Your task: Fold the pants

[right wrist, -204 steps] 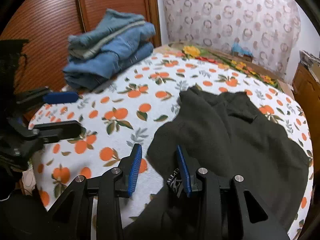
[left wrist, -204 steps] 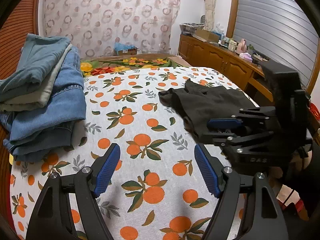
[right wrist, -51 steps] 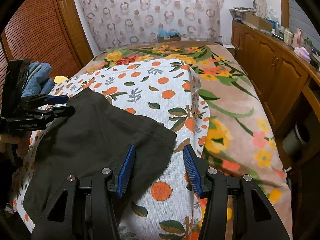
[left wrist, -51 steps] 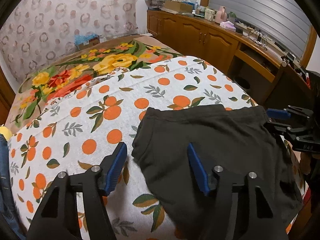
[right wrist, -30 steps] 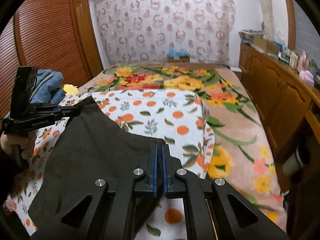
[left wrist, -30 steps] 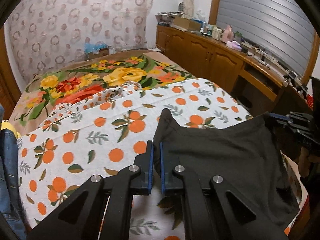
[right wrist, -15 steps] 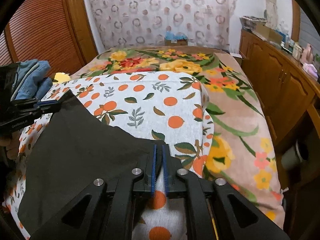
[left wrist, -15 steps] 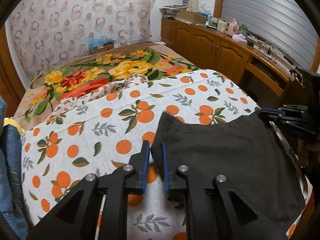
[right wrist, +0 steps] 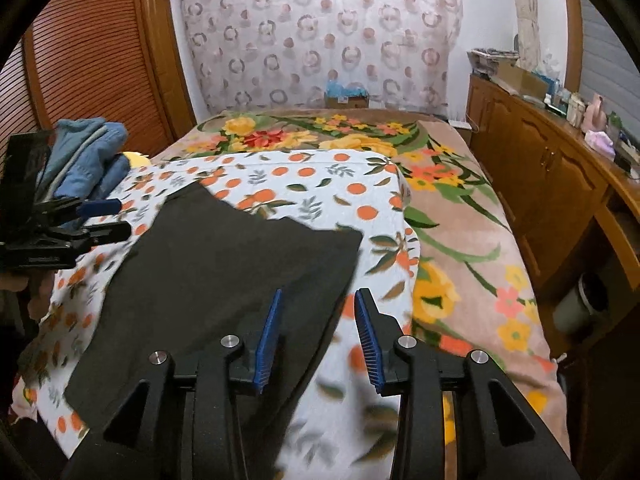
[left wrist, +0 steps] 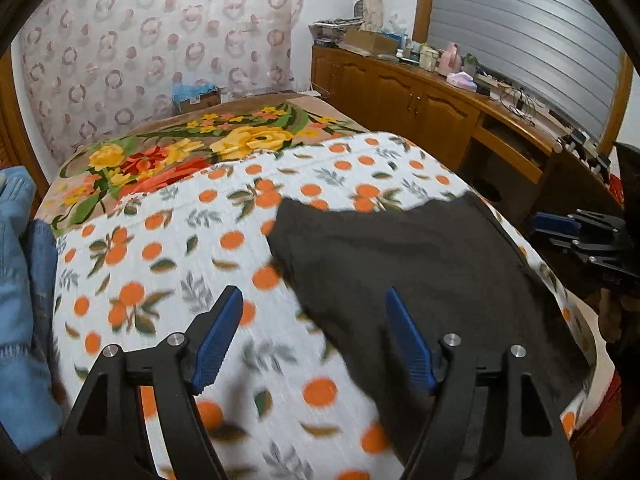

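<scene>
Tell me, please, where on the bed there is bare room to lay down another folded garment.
Free: the orange-print sheet between the black pants and the stack of blue jeans, and the flowered blanket beyond the sheet, toward the wooden cabinets. Crowded: the jeans' corner and the sheet's near side, which the pants cover.

2 fisheye wrist views tilted down over the bed (left wrist: 256,360), left view close behind its tongs (left wrist: 312,340) facing the wooden cabinets (left wrist: 420,100), right view behind its tongs (right wrist: 318,340) facing the curtain (right wrist: 320,32), both sharing the black pants (left wrist: 400,264) and orange-print sheet (right wrist: 320,184)
</scene>
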Action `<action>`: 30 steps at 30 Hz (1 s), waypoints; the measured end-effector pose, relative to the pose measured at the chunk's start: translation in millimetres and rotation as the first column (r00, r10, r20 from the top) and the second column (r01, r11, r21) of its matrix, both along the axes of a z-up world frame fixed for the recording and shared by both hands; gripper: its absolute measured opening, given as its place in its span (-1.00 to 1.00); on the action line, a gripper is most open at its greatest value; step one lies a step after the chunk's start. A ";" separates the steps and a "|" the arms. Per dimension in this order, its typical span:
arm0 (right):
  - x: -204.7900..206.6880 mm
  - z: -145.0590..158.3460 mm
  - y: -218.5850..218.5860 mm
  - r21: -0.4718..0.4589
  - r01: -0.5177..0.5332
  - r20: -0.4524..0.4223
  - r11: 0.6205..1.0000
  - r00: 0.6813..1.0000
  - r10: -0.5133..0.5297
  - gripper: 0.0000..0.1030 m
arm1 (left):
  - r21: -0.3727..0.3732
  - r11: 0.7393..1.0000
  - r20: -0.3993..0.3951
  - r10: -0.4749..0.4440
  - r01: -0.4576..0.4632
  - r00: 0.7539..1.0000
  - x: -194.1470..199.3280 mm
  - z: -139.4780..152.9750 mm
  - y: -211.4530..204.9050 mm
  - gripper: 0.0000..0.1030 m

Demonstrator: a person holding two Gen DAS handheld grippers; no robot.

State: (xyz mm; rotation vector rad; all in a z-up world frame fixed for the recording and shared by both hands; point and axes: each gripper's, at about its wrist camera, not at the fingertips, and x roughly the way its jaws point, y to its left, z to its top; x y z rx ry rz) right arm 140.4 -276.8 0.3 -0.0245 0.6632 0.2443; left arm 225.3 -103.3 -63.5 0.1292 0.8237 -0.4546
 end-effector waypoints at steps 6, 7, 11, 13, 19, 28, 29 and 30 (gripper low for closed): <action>-40.2 -4.2 7.9 0.018 -0.006 0.014 1.000 1.000 0.006 -0.25 | 0.016 1.000 0.007 -0.023 0.022 1.000 -34.8 -0.7 -3.1 0.45; -45.7 -5.6 8.9 0.018 -0.008 0.015 1.000 1.000 0.007 -0.25 | 0.015 1.000 0.007 -0.028 0.028 1.000 -40.4 -0.6 -3.8 0.45; -66.5 -12.7 12.3 0.017 -0.009 0.012 1.000 1.000 0.008 -0.25 | 0.017 0.999 0.010 -0.052 0.052 0.999 -65.3 -2.6 -8.6 0.45; -76.7 -15.9 13.5 0.016 -0.007 0.011 1.000 1.000 0.007 -0.25 | 0.018 0.998 0.009 -0.059 0.059 0.998 -75.4 -4.6 -10.3 0.45; -101.1 -23.8 13.0 0.037 0.001 -0.010 0.999 1.000 0.000 -0.25 | 0.013 0.998 -0.008 -0.069 0.069 0.998 -101.1 -13.0 -14.7 0.45; -125.4 -30.6 11.9 0.056 0.029 -0.015 0.998 0.999 -0.029 -0.25 | 0.024 0.996 -0.040 -0.088 0.089 0.995 -125.2 -26.3 -20.6 0.45; -126.5 -32.2 11.7 0.062 0.030 -0.022 0.998 0.999 -0.029 -0.25 | 0.021 0.996 -0.045 -0.088 0.089 0.995 -126.0 -27.2 -20.0 0.45; -127.6 -33.9 12.2 0.064 0.029 -0.027 0.998 0.999 -0.028 -0.25 | 0.017 0.996 -0.048 -0.086 0.087 0.995 -127.3 -28.0 -19.3 0.45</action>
